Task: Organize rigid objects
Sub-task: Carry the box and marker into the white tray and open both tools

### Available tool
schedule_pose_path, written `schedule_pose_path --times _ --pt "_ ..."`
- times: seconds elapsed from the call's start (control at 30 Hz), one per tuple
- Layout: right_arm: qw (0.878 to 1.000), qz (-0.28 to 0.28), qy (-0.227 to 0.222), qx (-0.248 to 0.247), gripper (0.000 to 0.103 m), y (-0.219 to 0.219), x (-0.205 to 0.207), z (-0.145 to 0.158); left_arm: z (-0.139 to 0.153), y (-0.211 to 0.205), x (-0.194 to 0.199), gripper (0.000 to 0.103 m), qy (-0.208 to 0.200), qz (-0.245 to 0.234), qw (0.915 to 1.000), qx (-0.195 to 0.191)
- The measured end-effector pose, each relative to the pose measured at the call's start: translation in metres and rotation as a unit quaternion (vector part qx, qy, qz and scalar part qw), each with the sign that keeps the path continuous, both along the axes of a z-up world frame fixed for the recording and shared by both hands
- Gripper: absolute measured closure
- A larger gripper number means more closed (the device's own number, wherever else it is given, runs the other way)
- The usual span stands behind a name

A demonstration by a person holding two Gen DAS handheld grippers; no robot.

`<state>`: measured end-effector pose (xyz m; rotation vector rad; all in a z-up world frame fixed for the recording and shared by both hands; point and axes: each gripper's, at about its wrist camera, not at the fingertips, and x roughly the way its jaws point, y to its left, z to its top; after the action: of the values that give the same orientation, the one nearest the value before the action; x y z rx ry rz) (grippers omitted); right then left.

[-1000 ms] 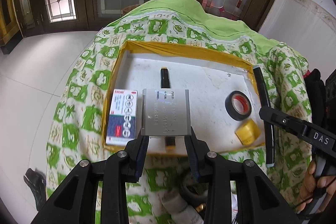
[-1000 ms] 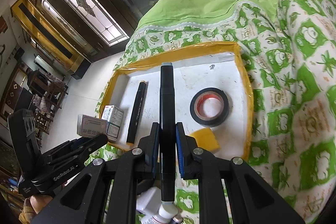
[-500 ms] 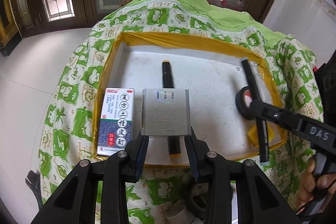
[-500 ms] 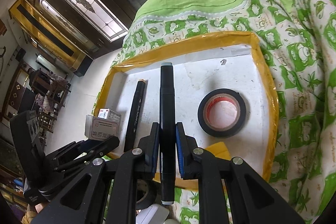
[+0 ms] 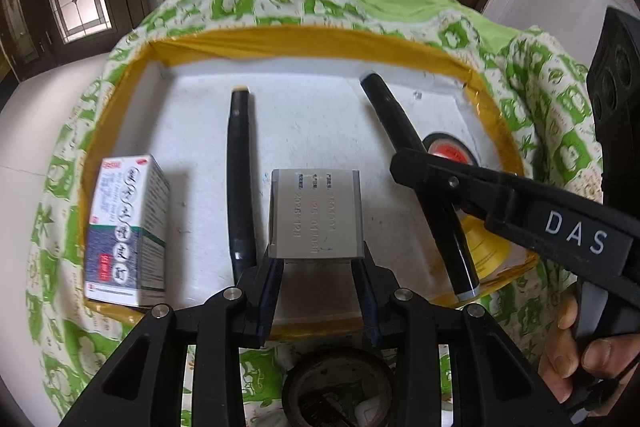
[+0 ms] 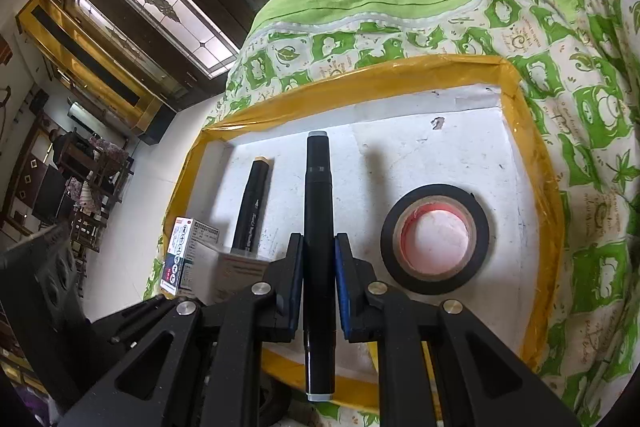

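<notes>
left gripper (image 5: 318, 281): clamped on grey box (image 5: 316, 213), centre frame
right gripper (image 6: 319, 281): clamped on black marker (image 6: 318, 211); tape (image 6: 435, 238) to its right

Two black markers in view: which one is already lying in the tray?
The marker with the tan end cap, lying left of the grey box. The grey-capped marker is clamped in the right gripper above the tray.

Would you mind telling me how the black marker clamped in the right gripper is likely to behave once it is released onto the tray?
The black marker looks stiff: it juts straight past both sides of the right gripper without sagging. Its barrel seems rounded, so it may roll on the flat white tray. Its smooth glossy surface could slip under a light grip.
</notes>
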<state>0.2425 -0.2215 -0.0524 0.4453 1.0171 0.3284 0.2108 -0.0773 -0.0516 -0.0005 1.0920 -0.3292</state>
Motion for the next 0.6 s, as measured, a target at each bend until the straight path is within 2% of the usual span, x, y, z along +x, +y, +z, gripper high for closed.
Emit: schedule_pose_path --times 0.33,0.6 --pt "0.999 -0.006 0.018 -0.034 0.089 0.001 0.004 -0.015 -0.002 0.022 0.004 0.067 0.002 0.02 0.9996 0.022" --pt "0.999 -0.021 0.025 -0.033 0.088 -0.007 0.005 -0.02 -0.002 0.026 0.003 0.065 0.0 0.021 0.9994 0.027"
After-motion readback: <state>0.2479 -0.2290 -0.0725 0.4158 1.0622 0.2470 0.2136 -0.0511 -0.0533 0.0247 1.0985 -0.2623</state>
